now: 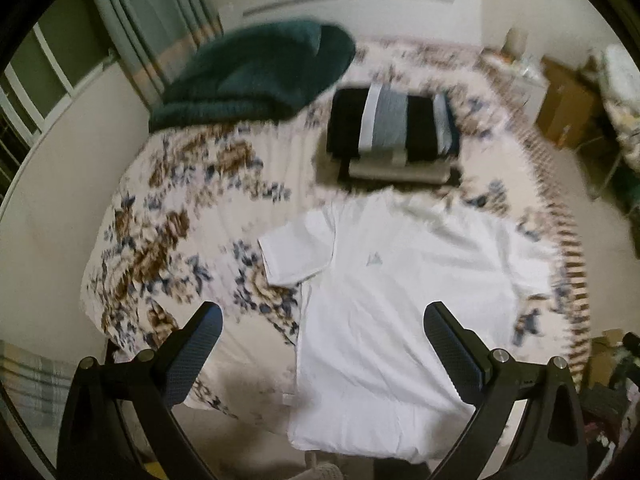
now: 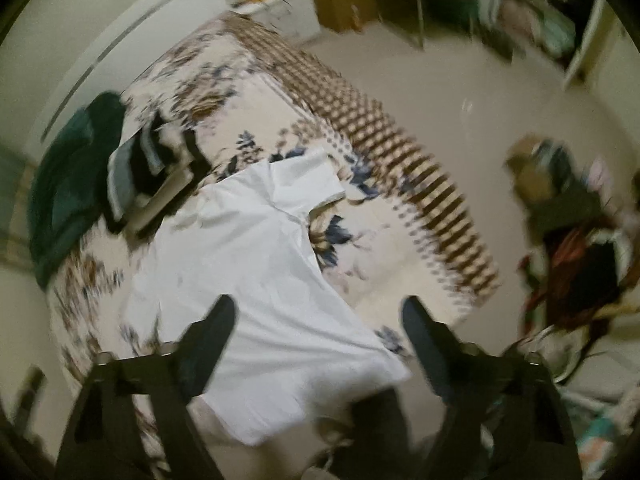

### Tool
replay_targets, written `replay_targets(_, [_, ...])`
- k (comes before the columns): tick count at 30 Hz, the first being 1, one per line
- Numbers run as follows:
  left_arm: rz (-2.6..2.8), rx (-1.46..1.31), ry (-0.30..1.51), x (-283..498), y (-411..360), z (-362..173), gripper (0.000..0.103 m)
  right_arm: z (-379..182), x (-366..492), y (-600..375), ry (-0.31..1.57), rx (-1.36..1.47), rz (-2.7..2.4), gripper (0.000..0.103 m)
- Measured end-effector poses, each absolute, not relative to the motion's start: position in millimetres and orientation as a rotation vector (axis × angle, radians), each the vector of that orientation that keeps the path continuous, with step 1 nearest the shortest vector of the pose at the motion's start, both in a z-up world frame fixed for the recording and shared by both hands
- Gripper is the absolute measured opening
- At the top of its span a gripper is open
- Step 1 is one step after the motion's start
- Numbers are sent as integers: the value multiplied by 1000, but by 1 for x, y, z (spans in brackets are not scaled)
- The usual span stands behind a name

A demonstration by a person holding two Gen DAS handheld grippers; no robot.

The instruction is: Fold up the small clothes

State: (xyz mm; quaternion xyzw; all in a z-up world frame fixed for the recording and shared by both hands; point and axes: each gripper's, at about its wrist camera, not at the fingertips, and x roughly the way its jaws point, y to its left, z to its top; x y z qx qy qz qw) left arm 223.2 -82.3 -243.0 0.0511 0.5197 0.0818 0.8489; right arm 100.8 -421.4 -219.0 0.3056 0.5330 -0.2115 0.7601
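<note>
A white short-sleeved T-shirt (image 1: 404, 280) lies spread flat, front up, on a floral bedspread (image 1: 168, 216); it carries a small grey chest logo. My left gripper (image 1: 322, 316) hangs open above the shirt's lower left part, with nothing between its fingers. In the right wrist view the same T-shirt (image 2: 248, 280) runs diagonally across the bed. My right gripper (image 2: 318, 312) hovers open over the shirt's hem corner near the bed's edge, holding nothing. Both views are blurred by motion.
A stack of folded dark and grey clothes (image 1: 394, 132) sits beyond the shirt's collar. A dark green blanket (image 1: 260, 76) is heaped by the wall. Cardboard boxes (image 1: 568, 100) and a clutter of bags (image 2: 576, 216) stand on the floor to the right of the bed.
</note>
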Motion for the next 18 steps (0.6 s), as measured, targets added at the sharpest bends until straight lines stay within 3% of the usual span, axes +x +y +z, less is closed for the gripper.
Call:
replay_targets(10, [315,6,1290,304,-97,-437,103,-493,225,-530,1159,1239,-428,70])
replay_targets(15, [339,-54,1336,332,-98,-496,103,-565,262,-544,1065,1394,-442,69])
replay_targets(16, [338,-53,1333,335,-99,-501,103,-572,269,-545,1042,1395,-452,65])
replay_targets(18, [337,-53,1322,341,-98,-509,103,-575,279,-545,1007,1360,-479,31])
